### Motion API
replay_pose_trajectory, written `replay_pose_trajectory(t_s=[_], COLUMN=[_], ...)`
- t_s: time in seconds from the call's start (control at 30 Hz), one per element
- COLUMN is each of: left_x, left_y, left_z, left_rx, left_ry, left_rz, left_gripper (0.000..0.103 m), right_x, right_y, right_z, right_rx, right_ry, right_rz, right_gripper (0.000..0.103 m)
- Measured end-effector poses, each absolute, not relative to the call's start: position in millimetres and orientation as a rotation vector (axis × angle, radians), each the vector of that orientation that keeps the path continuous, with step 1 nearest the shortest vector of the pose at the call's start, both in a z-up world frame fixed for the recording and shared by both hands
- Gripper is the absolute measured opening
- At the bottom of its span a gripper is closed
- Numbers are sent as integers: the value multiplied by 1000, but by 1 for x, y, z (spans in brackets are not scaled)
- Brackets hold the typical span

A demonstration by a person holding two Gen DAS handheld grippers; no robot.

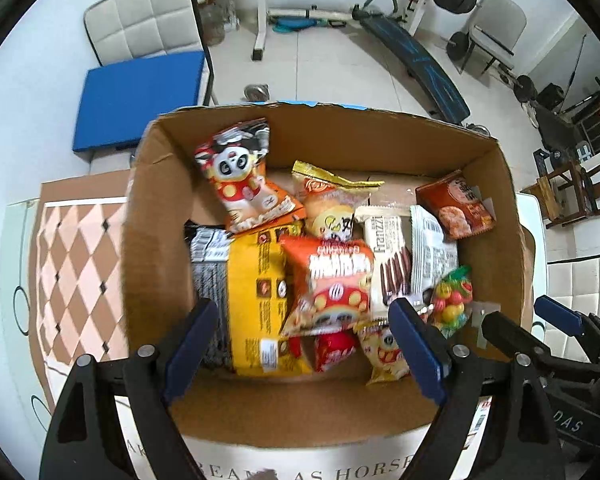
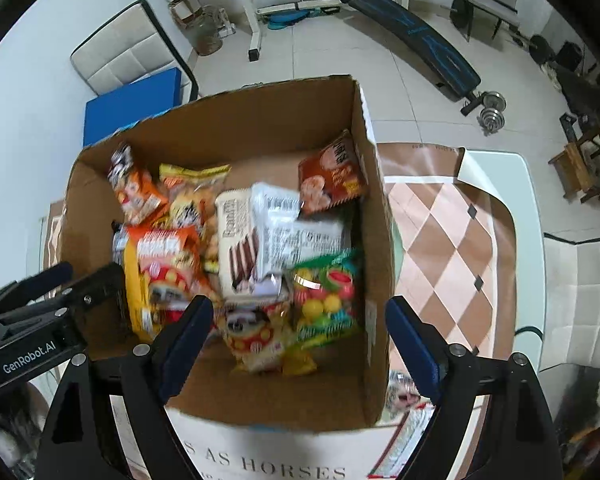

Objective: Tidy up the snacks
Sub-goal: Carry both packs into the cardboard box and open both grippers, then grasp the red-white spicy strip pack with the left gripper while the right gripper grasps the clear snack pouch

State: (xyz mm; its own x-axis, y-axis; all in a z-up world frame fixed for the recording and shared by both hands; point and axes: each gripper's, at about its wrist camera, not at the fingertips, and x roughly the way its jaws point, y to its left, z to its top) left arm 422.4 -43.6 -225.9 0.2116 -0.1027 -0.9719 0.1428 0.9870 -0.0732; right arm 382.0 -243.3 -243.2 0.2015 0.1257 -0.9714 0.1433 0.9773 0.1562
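White floor tiles, a weight bench point(image 1: 420, 60) and a padded chair point(image 1: 148, 16) fill the room behind a table covered with a diamond-patterned cloth point(image 1: 72, 264). On that cloth stands an open cardboard box point(image 1: 340, 136), directly below both grippers. The left gripper point(image 1: 300, 344) points steeply down into the box with its blue-padded jaws spread wide and nothing between the pads; under it lie an orange snack bag point(image 1: 328, 280) and, toward its left finger, a yellow packet point(image 1: 256, 300). Farther ahead of it a panda-printed bag point(image 1: 240, 172) leans against the box's far wall. The right gripper point(image 2: 300, 340) also hangs over the box, jaws wide apart and empty, its right finger outside the box wall. Just ahead of it sits a bag of coloured candy balls point(image 2: 324, 300), and beyond that a white wafer pack point(image 2: 236, 240). A reddish-brown cookie packet point(image 2: 332, 176) rests against the wall to its right.
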Motion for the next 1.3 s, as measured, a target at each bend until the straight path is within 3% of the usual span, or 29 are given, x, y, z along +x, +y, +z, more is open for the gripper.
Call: replay_pose_trajectory(t_s=[0.97,1.13,1.3], left_x=[251,234,218], left_y=[-5,-3,-22], left_z=[-110,-110,-137], left_rx=[53,41,36], left_ry=[991,997,1081], left_rz=[-147,-152,-152], left_gripper=[87,87,87], right_x=[204,179,151], right_y=[-202,-206,-253], right_z=[-123,-121,-156], right_rx=[163,217,381], right_ry=[1125,1124,1193], right_rz=[-23,-33,-102], right_gripper=[90,91,92])
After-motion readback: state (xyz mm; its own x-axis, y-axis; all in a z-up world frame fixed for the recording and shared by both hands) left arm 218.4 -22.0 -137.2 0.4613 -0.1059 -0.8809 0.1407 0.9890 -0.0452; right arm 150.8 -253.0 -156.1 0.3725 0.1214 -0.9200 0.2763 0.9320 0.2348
